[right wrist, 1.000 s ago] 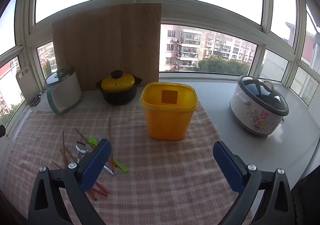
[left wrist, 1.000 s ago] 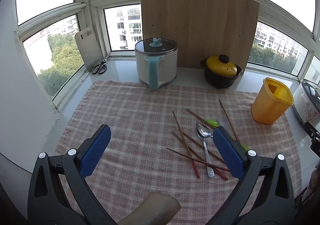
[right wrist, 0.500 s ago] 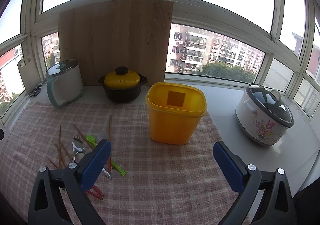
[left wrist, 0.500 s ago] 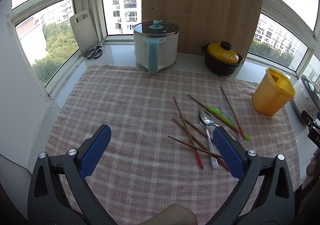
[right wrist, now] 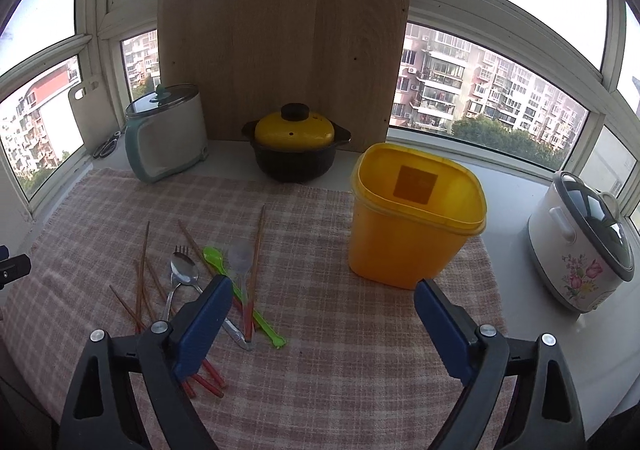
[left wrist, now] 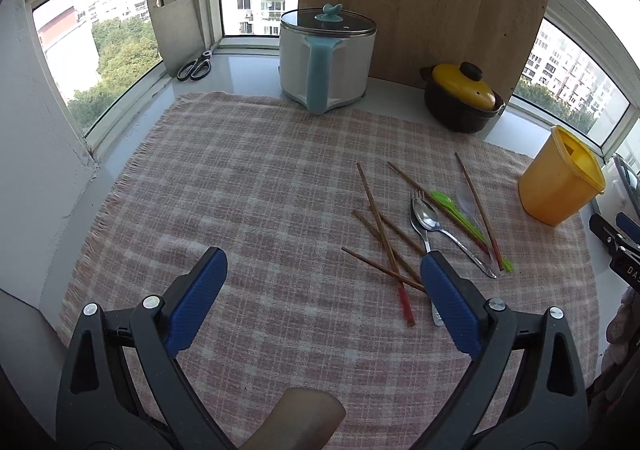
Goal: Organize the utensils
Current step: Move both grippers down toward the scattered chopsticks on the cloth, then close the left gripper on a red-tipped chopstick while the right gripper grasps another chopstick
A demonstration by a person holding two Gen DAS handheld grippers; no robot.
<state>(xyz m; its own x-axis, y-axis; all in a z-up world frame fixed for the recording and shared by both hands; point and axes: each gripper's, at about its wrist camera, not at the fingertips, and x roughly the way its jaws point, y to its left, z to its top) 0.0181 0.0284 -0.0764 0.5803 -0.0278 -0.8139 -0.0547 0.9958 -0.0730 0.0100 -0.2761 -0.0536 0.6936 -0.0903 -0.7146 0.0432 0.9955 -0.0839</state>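
left gripper (left wrist: 322, 282) angled down, fingers apart | right gripper (right wrist: 322, 310) angled down, fingers closing, empty

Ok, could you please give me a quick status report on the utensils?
Left gripper open, empty. Right gripper closing, nothing between. Utensils loose on cloth beside yellow bin. Path clear.
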